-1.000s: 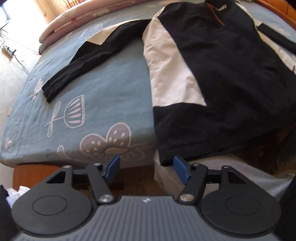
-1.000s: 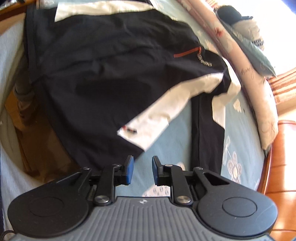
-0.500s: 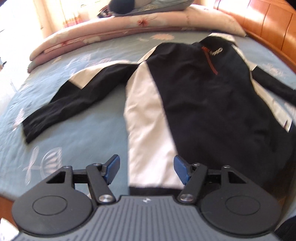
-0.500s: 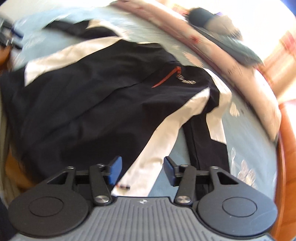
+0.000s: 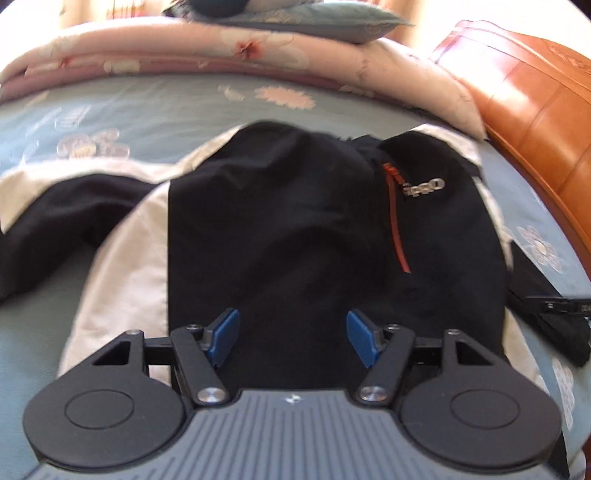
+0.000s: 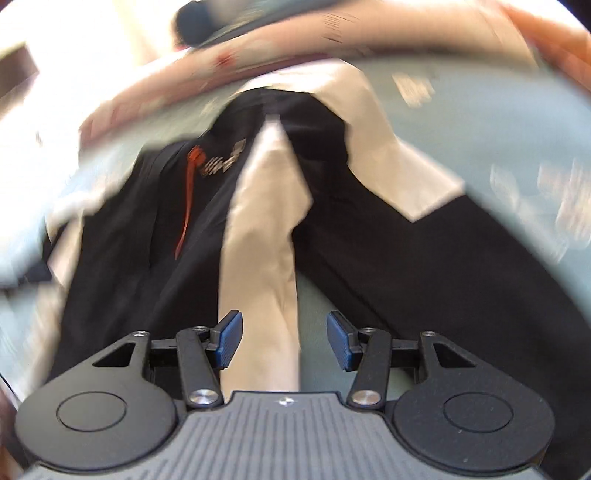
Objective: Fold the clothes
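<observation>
A black and white jacket [image 5: 295, 229] with an orange zip lies spread flat on the blue bed sheet [image 5: 155, 110], its sleeves out to both sides. My left gripper [image 5: 293, 338] hovers open over the black chest panel, nothing between its blue pads. In the right wrist view, which is motion-blurred, the same jacket [image 6: 155, 236] shows its white side panel and right sleeve [image 6: 424, 236]. My right gripper [image 6: 284, 341] is open above the white panel's edge, holding nothing.
A rolled pink floral quilt [image 5: 258, 51] with a grey-blue pillow [image 5: 332, 22] on top runs along the far side of the bed. An orange wooden headboard [image 5: 535, 96] stands at the right. A black strap end [image 5: 554, 304] lies on the sheet at the right.
Both grippers have swept from the bed's near edge forward over the jacket toward its collar. The right gripper has opened wider. The jacket itself lies as before.
</observation>
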A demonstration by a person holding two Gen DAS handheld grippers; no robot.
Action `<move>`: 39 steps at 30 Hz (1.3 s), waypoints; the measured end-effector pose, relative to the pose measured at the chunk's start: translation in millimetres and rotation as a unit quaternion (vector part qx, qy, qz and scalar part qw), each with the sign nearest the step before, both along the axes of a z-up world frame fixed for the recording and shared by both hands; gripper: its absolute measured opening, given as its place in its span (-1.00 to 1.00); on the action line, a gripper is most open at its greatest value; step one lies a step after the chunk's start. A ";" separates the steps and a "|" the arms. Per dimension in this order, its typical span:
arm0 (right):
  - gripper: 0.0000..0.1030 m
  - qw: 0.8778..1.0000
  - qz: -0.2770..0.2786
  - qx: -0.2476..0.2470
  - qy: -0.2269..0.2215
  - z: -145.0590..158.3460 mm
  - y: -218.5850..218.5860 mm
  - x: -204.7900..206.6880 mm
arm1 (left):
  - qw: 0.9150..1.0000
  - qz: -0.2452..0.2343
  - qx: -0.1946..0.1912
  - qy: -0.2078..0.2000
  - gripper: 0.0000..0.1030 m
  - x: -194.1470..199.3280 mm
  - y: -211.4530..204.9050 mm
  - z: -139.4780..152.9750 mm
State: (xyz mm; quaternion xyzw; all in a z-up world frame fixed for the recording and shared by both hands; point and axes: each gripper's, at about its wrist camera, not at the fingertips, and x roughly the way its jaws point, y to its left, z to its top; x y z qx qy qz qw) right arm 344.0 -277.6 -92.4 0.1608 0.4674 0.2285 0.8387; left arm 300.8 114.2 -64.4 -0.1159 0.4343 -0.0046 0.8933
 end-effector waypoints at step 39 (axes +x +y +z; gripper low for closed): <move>-0.47 0.914 -0.223 0.337 0.034 -84.6 18.1 64.4 | 0.999 0.034 0.015 -0.020 0.55 14.0 2.8 -47.9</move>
